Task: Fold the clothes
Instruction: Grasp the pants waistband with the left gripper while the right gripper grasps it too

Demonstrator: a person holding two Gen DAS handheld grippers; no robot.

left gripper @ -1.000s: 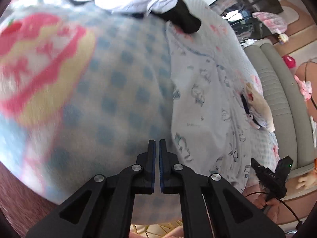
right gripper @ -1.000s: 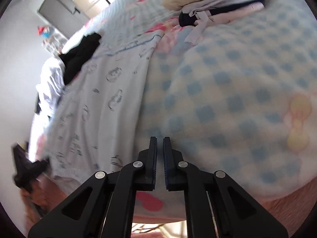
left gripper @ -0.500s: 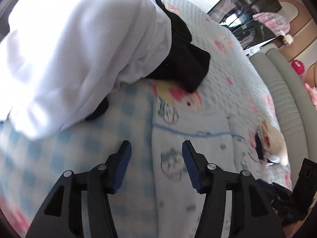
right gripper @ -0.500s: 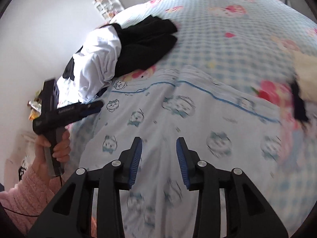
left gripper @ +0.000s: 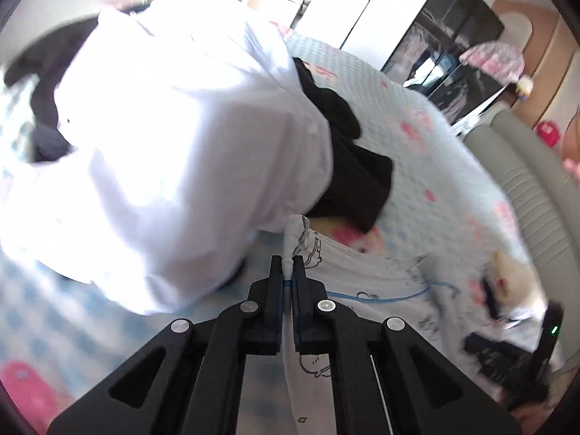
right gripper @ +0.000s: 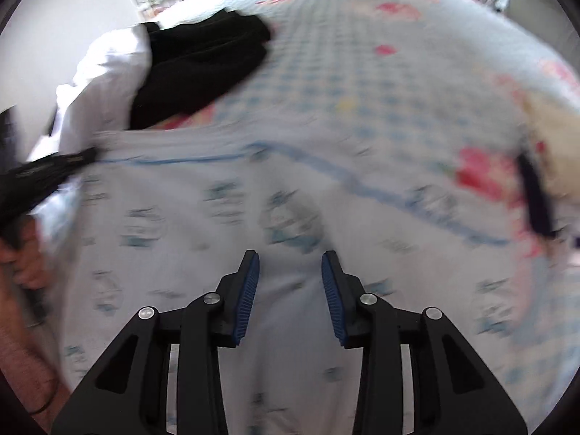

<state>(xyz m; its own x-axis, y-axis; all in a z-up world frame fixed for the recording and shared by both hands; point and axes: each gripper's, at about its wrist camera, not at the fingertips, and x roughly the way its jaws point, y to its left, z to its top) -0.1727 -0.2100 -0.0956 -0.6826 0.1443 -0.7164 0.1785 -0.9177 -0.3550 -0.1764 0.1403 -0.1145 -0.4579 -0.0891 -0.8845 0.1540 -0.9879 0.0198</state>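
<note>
My left gripper (left gripper: 288, 266) pinches the soft printed pyjama's (left gripper: 362, 275) corner; right gripper (right gripper: 290, 275), jaws closing, hovers over its blurred cloth.

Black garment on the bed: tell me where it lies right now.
The black garment lies centre-right in the left wrist view, partly under the white garment and just beyond the corner of the printed cloth; upper left in the right wrist view.

Half a second ago the left tool (left gripper: 288, 272) stood open over the printed garment (left gripper: 362, 275); now it has pinched a corner, while the right tool (right gripper: 290, 275) is closing slightly
</note>
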